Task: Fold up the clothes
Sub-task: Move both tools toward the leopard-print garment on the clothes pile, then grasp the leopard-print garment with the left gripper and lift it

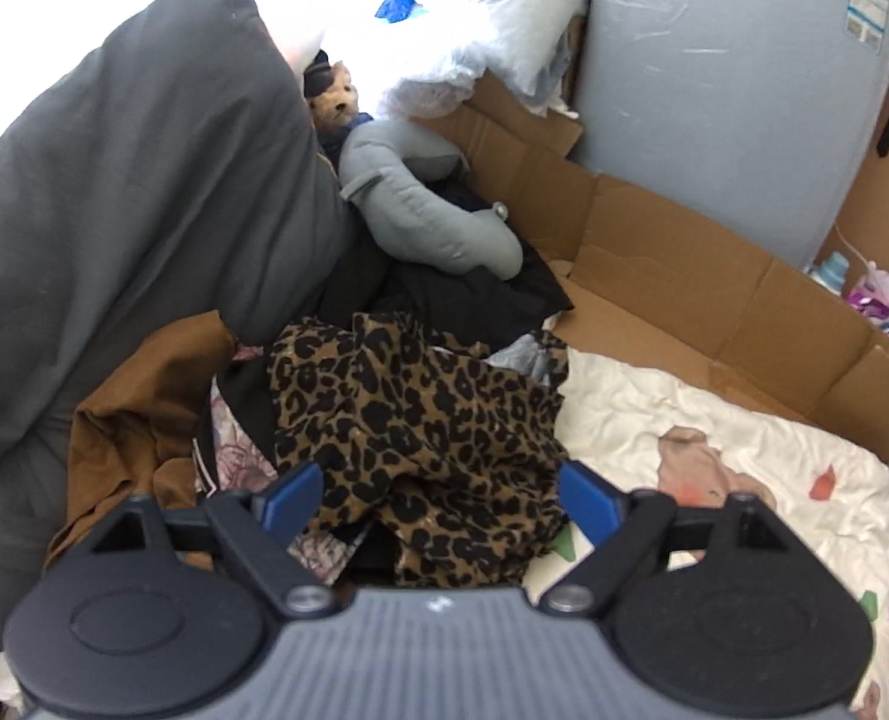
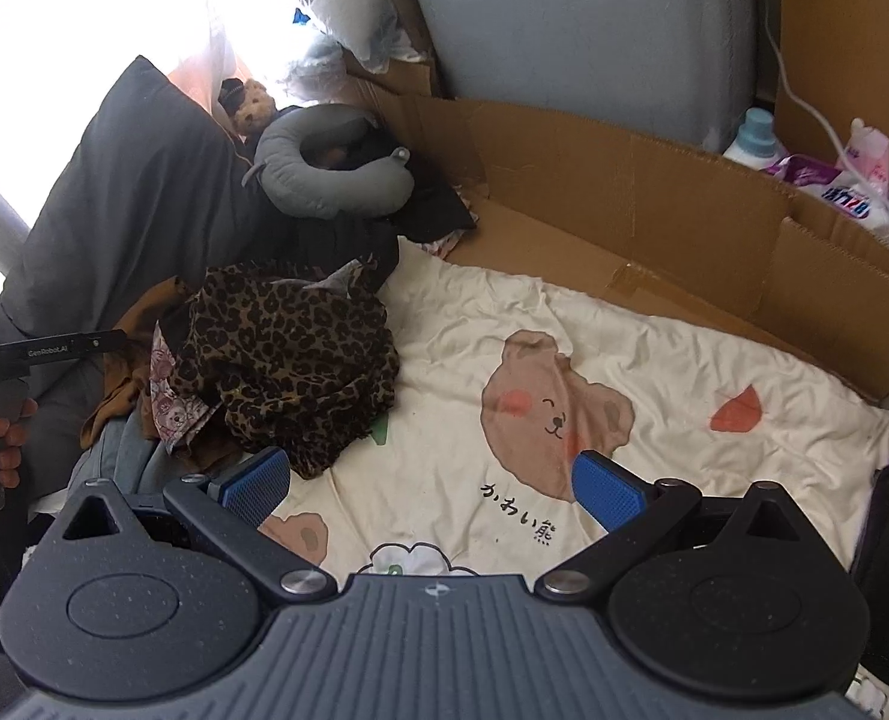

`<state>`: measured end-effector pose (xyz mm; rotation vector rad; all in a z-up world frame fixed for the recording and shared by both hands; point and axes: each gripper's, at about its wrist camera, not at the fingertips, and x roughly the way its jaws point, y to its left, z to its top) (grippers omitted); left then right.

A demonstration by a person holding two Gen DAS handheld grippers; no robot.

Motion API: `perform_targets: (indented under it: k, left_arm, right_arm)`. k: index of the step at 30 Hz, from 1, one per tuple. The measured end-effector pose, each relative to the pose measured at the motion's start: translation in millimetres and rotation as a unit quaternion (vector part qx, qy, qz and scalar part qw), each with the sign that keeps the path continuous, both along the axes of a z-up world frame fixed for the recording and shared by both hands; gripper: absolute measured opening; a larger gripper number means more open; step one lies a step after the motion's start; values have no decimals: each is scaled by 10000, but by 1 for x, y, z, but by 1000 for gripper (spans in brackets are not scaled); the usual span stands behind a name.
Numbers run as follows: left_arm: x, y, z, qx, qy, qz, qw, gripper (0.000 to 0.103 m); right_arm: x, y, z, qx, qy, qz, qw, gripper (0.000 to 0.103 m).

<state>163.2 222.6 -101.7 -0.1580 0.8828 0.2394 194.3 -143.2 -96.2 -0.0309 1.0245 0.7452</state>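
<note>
A crumpled leopard-print garment (image 1: 420, 414) tops a heap of clothes on the bed; the right wrist view shows it at the left (image 2: 288, 354). Beside it lie a brown garment (image 1: 144, 408), a pink floral piece (image 2: 171, 396) and black clothing (image 1: 474, 294). My left gripper (image 1: 441, 501) hangs open just over the near edge of the leopard-print garment, blue pads wide apart, nothing held. My right gripper (image 2: 432, 495) is open above the cream bear-print sheet (image 2: 564, 396), to the right of the heap. A hand (image 2: 6, 432) holds the left gripper at the far left.
A dark grey pillow (image 1: 132, 180) lies left of the heap. A grey neck pillow (image 1: 420, 198) and a small teddy bear (image 1: 339, 99) sit behind it. Flattened cardboard (image 1: 684, 276) edges the bed's far side, with a grey upright panel (image 1: 714, 90) and bottles (image 2: 756, 138) beyond.
</note>
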Motion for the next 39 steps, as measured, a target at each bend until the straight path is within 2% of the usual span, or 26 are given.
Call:
perform_targets:
  k: [8,15,18,21,23,33,35,38,39]
  left_arm:
    - [22,17,-44,105,4,96,9999,89]
    - [45,24,-77,170,-34,-21,9998,90]
    - [54,24,-88,311,-66,-97,9994,90]
    - [61,28,-96,463,-193,-125,9987,91]
    - [64,33,-102,429,-266,-83,9987,94]
    - [69,63,-143,300,-336,164,9988,94]
    - [68,67,-151,215,-330,229,9990,89]
    - [69,71,-159,3,-310,271,9992,70]
    - [69,72,-161,-40,-306,266,9992,60]
  right_arm:
    - [10,21,-33,20,-258,147,9996,103]
    - [7,37,-83,-14,-206,458,9987,103]
    - [2,43,-107,-117,-300,651,9974,103]
    - [-1,43,-130,-102,-194,734,9971,103]
    - [-4,40,-142,-35,-168,697,9974,103]
    - [-16,22,-196,211,-109,259,9994,103]
    - [-15,18,-204,321,-75,149,9993,101]
    - [-15,13,-214,444,-77,68,9990,98]
    - [-16,12,-217,441,-134,65,9989,98]
